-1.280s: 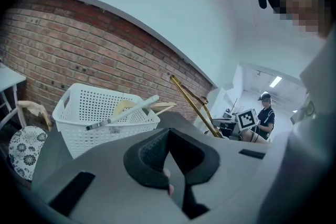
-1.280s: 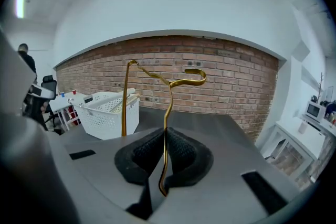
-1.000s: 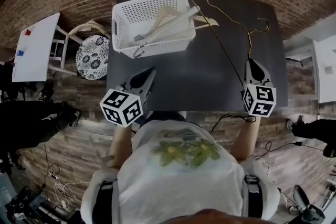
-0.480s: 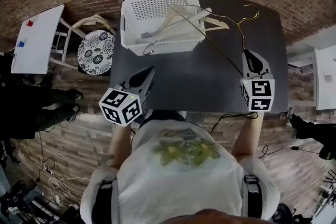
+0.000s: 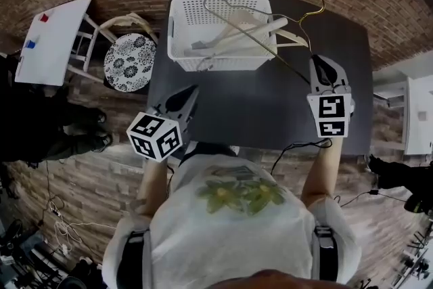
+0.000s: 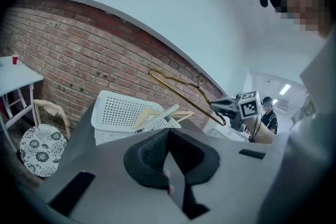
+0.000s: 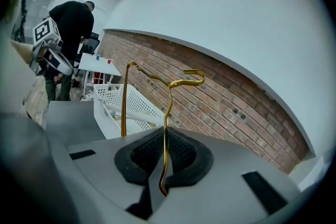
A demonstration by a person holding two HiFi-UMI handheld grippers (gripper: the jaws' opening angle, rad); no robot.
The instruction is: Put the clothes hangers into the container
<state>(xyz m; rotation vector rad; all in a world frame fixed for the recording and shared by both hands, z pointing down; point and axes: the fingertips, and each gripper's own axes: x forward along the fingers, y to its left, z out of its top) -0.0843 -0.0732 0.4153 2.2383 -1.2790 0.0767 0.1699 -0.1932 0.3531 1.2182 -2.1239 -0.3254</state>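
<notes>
right gripper (image 7: 164, 165) has its jaws pinched tight on the thin gold wire hanger (image 7: 166, 123), and the wire runs straight up between the two pads in the right gripper view. the hanger is up in the air, clear of the dark tabletop (image 5: 257, 112). in the head view its long side slants from the jaws out over the white perforated basket (image 5: 223, 63), with the hook curling up toward the far right. the left gripper view shows that gold frame hanging above the basket's rim, not inside it.

in the basket lie pale hangers (image 5: 237, 30), a few of them, crossed over each other and poking past the right edge.

left gripper (image 5: 189, 93) sits low at the near side of the tabletop and points toward the basket. its jaws are pressed together with nothing between them.

off to the left stands a stool with a flowered seat (image 5: 130, 63), just beside a white side table (image 5: 51, 37).
</notes>
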